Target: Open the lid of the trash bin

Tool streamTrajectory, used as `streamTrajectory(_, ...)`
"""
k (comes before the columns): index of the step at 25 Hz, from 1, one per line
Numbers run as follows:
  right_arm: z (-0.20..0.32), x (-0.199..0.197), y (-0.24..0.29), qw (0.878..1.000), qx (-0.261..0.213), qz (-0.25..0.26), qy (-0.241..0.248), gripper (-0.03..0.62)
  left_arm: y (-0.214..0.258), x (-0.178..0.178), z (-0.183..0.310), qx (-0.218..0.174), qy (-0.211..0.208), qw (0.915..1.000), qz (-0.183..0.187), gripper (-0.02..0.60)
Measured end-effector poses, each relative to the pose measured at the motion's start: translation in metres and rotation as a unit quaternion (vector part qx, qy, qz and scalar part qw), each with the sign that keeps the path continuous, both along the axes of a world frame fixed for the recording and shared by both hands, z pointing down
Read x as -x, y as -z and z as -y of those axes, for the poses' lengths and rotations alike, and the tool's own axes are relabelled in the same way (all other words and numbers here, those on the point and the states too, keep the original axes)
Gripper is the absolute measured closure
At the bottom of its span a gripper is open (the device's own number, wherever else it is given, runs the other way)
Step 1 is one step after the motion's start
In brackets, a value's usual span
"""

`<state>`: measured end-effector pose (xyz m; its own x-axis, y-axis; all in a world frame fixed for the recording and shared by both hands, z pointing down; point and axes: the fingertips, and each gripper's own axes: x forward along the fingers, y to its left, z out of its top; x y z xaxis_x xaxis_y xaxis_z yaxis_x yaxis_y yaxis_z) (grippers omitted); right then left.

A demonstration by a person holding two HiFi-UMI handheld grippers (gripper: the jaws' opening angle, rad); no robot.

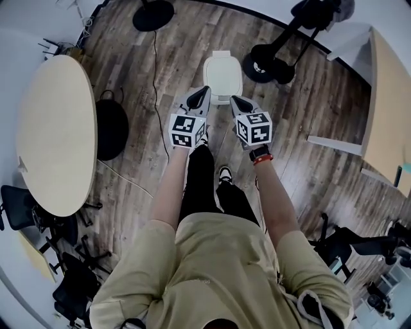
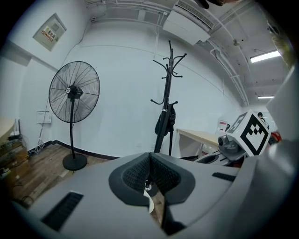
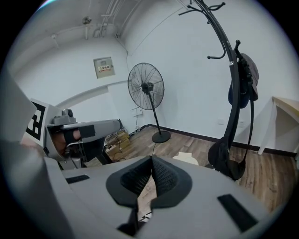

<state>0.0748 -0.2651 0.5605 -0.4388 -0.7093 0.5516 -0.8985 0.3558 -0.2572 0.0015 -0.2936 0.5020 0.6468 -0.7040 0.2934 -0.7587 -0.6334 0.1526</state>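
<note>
A white trash bin point(image 1: 223, 77) stands on the wood floor in front of the person's feet, its lid lying flat on top. In the head view both grippers hover just short of its near edge. My left gripper point(image 1: 200, 96) is at the bin's near left corner and my right gripper point(image 1: 238, 103) at its near right corner. Each gripper view shows the ribbed pads pressed together with nothing between them: left gripper point(image 2: 149, 161), right gripper point(image 3: 152, 164). A pale corner of the bin point(image 3: 186, 158) shows just past the right jaws.
A standing fan point(image 2: 74, 93) and a black coat rack point(image 2: 168, 93) stand by the far wall; their bases point(image 1: 153, 14) point(image 1: 270, 64) flank the bin. A round table point(image 1: 54, 135) and a dark bag point(image 1: 110, 128) are left, a desk point(image 1: 388, 109) right.
</note>
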Motion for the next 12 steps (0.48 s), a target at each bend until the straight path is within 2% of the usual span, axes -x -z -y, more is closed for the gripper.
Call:
streamTrajectory(6, 0.028, -0.009, -0.074, 0.999, 0.033, -0.003, -0.003, 0.579, -0.061, -0.01, 0.04, 0.003, -0.028, 0.9996, 0.009, 0.558)
streamTrajectory(12, 0.043, -0.002, -0.148, 0.998, 0.063, 0.0, 0.0, 0.579, -0.124, -0.007, 0.065, 0.017, -0.039, 0.999, 0.012, 0.558)
